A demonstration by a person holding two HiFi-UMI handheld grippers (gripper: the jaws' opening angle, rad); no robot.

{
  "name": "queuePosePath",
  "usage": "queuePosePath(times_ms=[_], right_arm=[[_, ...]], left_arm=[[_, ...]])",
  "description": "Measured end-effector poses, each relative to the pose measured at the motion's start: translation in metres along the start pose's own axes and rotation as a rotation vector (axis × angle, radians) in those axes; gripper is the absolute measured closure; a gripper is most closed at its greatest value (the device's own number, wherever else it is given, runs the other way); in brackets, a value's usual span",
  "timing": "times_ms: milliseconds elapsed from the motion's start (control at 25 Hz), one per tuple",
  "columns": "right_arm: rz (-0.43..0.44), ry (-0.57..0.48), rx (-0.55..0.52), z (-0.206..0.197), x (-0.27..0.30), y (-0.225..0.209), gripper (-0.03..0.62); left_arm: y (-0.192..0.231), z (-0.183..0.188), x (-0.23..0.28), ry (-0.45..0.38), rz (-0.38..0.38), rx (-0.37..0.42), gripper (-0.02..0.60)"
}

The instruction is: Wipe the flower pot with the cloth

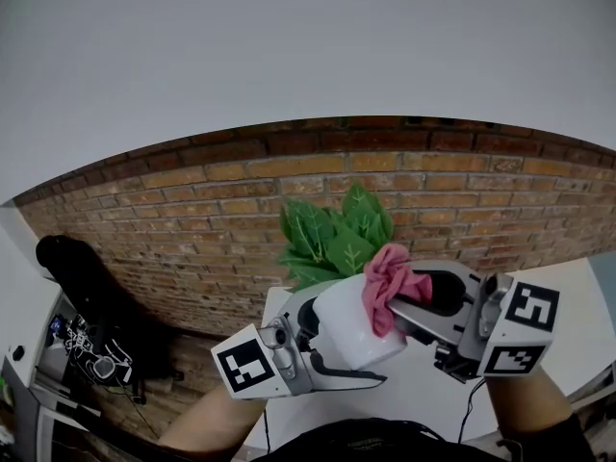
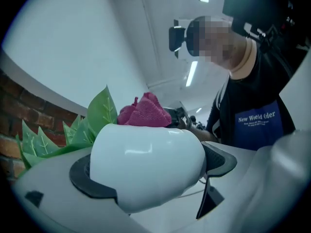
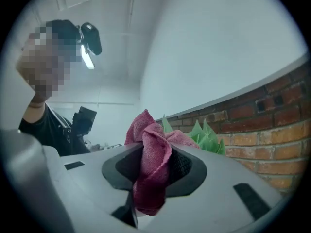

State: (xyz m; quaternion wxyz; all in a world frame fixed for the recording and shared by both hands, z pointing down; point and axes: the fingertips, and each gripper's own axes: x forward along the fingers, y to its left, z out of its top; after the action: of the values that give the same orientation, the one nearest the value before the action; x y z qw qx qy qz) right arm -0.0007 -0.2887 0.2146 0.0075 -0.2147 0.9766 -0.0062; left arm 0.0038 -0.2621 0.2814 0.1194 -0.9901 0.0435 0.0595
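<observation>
Head view: my left gripper [image 1: 327, 349] clamps the white flower pot [image 1: 354, 327], held up over the white worktop's [image 1: 423, 397] far edge. My right gripper [image 1: 416, 308] pinches the pink cloth [image 1: 389, 282] against the pot, with a brick wall [image 1: 173, 219] behind.

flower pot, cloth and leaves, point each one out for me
flower pot [image 2: 146, 164], left gripper view, on the smooth white side wall
cloth [image 3: 153, 171], right gripper view, on the hanging pink fold
leaves [image 1: 332, 234], head view, on the middle of the green bunch above the pot
</observation>
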Motion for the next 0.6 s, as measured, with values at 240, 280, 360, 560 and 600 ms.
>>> queuePosePath(times_ms=[240,280,360,560,600], right_arm=[[0.001,0.146,-0.256,-0.011,0.022,0.022,0.487],[-0.001,0.168,-0.298,-0.013,0.026,0.026,0.487],[-0.008,0.223,-0.386,-0.021,0.032,0.033,0.487],[-0.026,0.38,-0.593,-0.047,0.041,0.049,0.487],[-0.027,0.391,-0.632,-0.05,0.044,0.051,0.487]], left_arm=[[0.004,-0.015,0.005,0.178,0.042,0.125,0.026],[0.006,-0.017,0.005,0.197,0.047,0.138,0.026],[0.008,-0.021,0.005,0.236,0.062,0.162,0.026],[0.013,-0.033,0.009,0.326,0.095,0.203,0.026],[0.014,-0.034,0.009,0.335,0.098,0.209,0.026]])
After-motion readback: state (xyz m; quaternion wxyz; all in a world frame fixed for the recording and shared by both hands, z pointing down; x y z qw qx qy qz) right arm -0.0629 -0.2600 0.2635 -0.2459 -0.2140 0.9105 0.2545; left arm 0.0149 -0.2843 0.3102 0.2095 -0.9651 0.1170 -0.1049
